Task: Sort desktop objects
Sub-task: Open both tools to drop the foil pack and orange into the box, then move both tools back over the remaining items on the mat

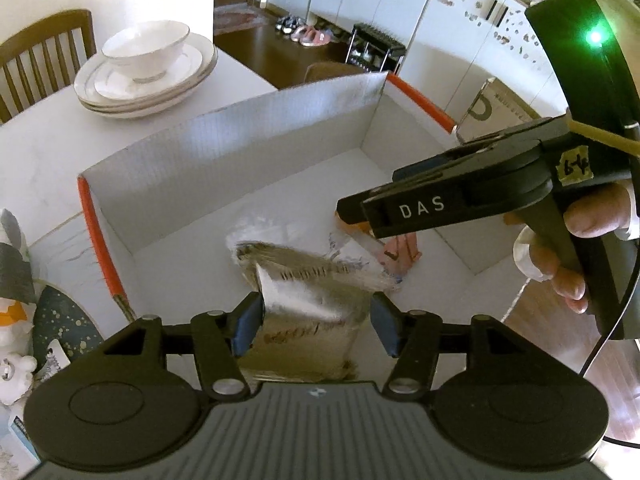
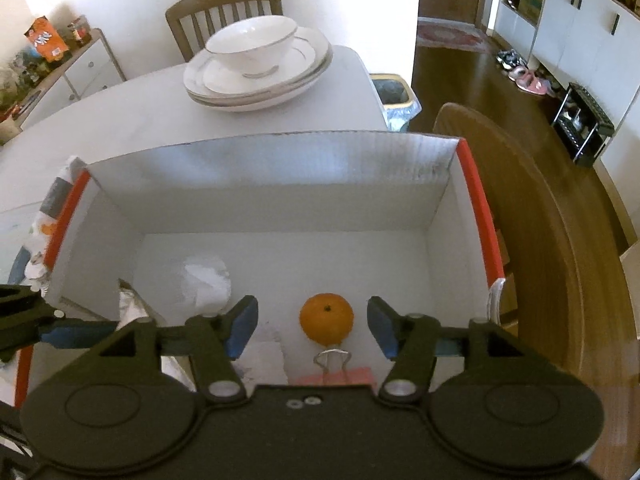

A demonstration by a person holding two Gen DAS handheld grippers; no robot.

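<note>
Both grippers hang over the white cardboard box with orange-edged sides (image 2: 256,184) on the white table (image 2: 120,128); the step looks like dropping items in. The right gripper (image 2: 312,326) is released above the small round orange fruit (image 2: 327,317) on the box floor near its right wall. The left gripper (image 1: 316,322) brackets a silvery crinkled packet (image 1: 304,304), seemingly just let go, which the right view barely shows. Next, withdraw both.

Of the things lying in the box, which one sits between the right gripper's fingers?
The orange, round on the box floor; the crumpled paper lies left, outside the open right gripper.
</note>
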